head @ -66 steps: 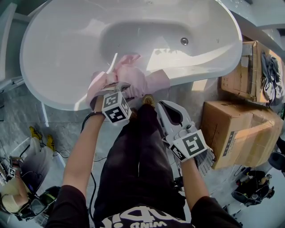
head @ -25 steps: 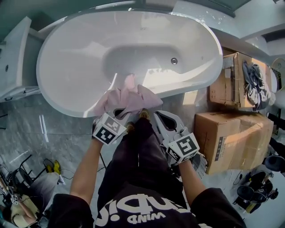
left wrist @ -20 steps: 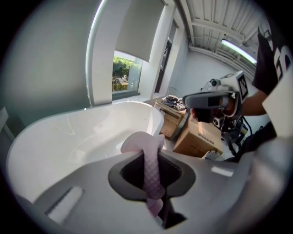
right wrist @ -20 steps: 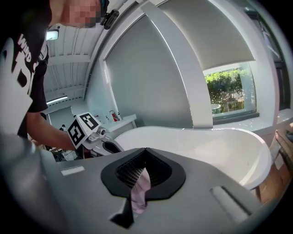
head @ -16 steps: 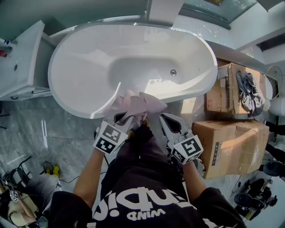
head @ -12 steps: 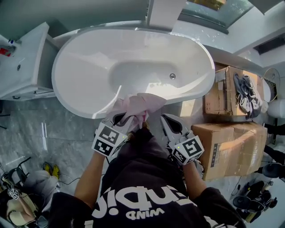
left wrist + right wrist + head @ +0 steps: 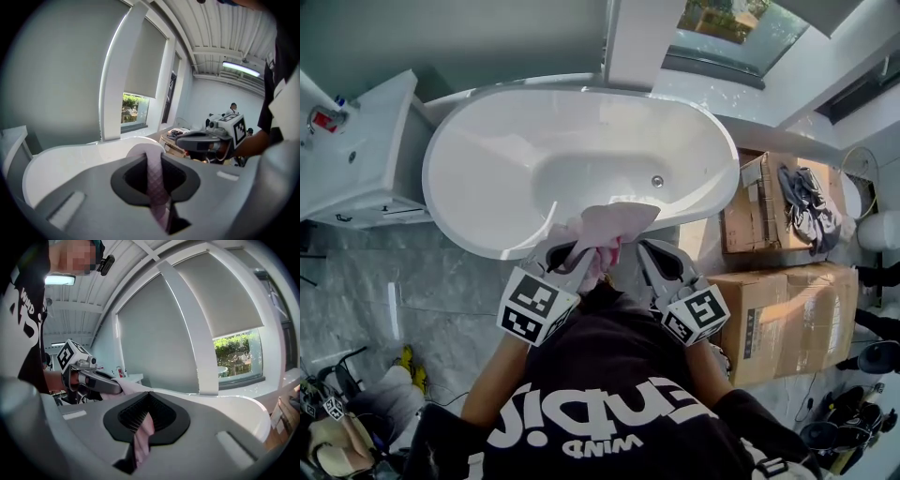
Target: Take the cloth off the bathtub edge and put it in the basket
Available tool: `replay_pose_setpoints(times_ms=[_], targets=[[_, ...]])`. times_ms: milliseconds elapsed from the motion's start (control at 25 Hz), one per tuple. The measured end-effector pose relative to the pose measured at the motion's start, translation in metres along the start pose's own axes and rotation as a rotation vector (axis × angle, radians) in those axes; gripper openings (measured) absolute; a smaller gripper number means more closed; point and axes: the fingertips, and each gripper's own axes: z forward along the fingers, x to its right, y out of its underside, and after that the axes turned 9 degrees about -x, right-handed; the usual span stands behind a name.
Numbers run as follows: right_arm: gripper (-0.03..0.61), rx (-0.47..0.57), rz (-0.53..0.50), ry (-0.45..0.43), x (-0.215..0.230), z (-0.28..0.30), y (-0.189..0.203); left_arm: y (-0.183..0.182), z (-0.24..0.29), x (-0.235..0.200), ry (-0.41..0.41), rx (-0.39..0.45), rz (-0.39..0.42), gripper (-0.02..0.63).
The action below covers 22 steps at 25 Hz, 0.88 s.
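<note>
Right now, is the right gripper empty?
No, the right gripper view shows the right gripper closed on a fold of the pink cloth, which hangs down between its jaws.

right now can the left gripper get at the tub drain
Probably not yet: the left gripper is shut on the pink cloth, shared with the right gripper. Nothing covers the drain itself.
</note>
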Motion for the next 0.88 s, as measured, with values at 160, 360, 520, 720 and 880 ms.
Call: replay_pose_setpoints(times_ms=[160, 360, 520, 720, 880], targets=[[0.009, 0.022, -0.013, 0.012, 0.005, -0.006, -0.006, -0.011, -0.001, 0.003, 0.003, 0.014, 0.026, 0.026], [0.009, 0.028, -0.021, 0.047, 0.009, -0.014, -0.015, -0.027, -0.008, 0.006, 0.023, 0.074, 0.022, 0.026], [0.009, 0.028, 0.013, 0.113, 0.012, -0.024, -0.003, -0.042, -0.014, 0.013, 0.077, 0.107, 0.061, 0.026], [0.009, 0.054, 0.063, 0.255, 0.008, -0.050, 0.003, -0.055, -0.025, 0.027, 0.171, 0.120, 0.131, 0.027], [0.009, 0.069, 0.092, 0.392, 0.002, -0.083, 0.007, -0.061, -0.023, 0.052, 0.274, 0.131, 0.190, 0.026]])
